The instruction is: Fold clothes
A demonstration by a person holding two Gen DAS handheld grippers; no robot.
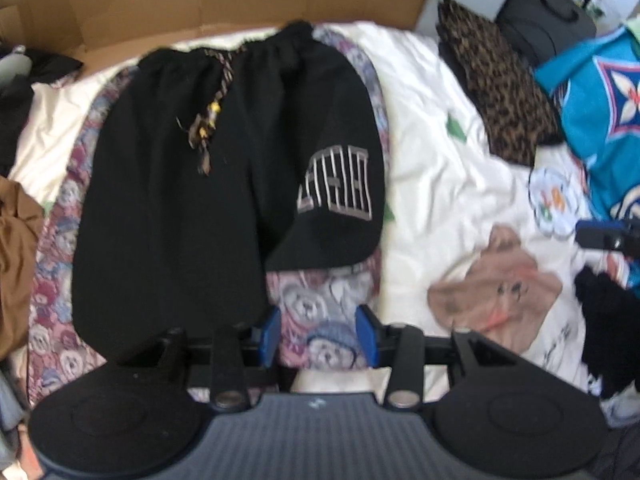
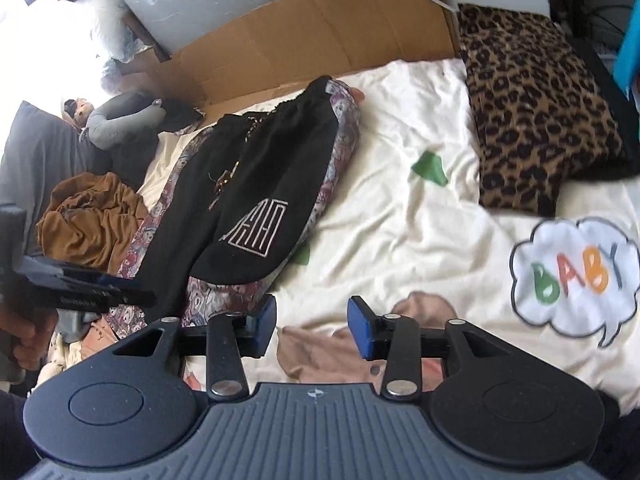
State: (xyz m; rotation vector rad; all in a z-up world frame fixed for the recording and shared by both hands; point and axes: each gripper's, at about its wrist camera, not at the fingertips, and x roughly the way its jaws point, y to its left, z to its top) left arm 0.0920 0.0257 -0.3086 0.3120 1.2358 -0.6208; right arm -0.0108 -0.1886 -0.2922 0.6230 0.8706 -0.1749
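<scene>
Black shorts (image 1: 224,184) with a braided drawstring and a grey block logo lie flat on a teddy-bear print cloth (image 1: 320,320) on the bed. One leg is folded up, the other reaches down to my left gripper (image 1: 319,334), which is open just below the shorts' hem, over the print cloth. In the right wrist view the same shorts (image 2: 248,200) lie to the upper left. My right gripper (image 2: 312,326) is open over the cream bedsheet (image 2: 400,184), right of the shorts, with nothing between its fingers.
A leopard-print folded cloth (image 2: 532,120) lies at the back right, a brown crumpled garment (image 2: 92,220) at the left, flat cardboard (image 2: 320,32) behind the bed. A blue patterned cloth (image 1: 600,112) is at right. A hand (image 2: 28,340) holds the left gripper at the right view's left edge.
</scene>
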